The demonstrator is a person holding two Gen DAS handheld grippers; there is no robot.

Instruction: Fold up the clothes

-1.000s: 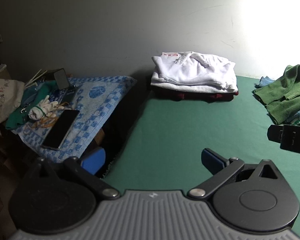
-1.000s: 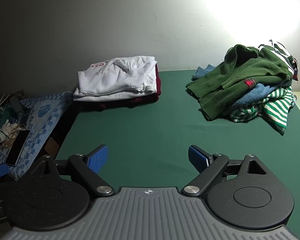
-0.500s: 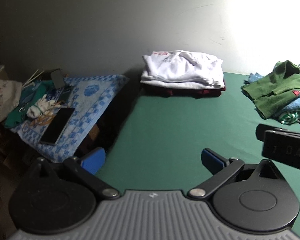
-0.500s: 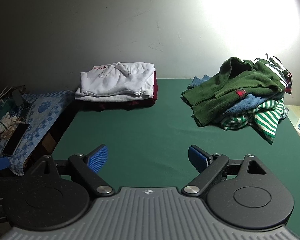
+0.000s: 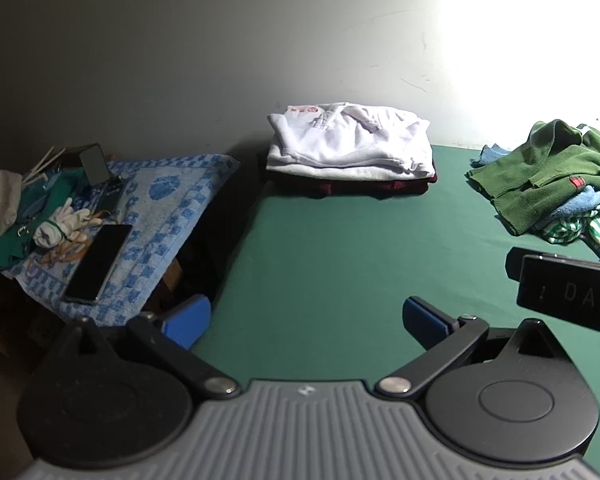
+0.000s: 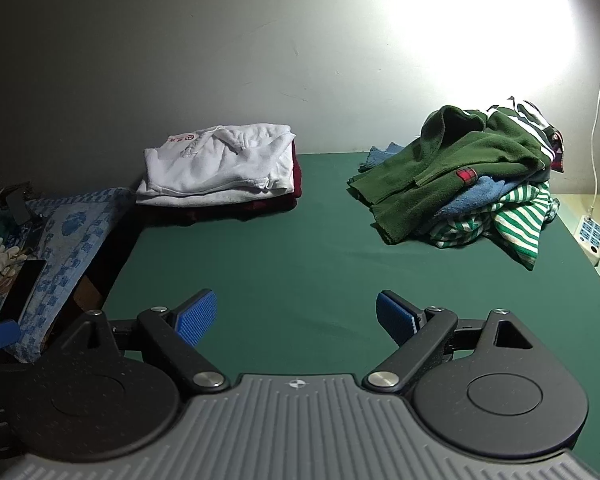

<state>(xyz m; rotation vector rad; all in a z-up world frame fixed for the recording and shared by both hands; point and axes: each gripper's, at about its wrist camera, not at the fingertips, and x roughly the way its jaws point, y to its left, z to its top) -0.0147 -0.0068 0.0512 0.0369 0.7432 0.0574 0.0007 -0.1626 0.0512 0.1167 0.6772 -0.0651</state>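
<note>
Nearest, the left claw [image 5: 306, 322] and right claw [image 6: 296, 316] both hang wide apart, holding nothing, over bare green table [image 6: 300, 264]. Farther back on the left sits a neat folded stack [image 6: 220, 168], white on dark red. Opposite, toward the right, a loose heap [image 6: 472, 184] of green, blue and striped clothes lies crumpled. So, by my reckoning, some folding is done and that heap remains.

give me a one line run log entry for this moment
phase: between garments | left claw: open, empty | right claw: open, empty | folded stack: white top | unfolded pile: green fleece uppermost
</note>
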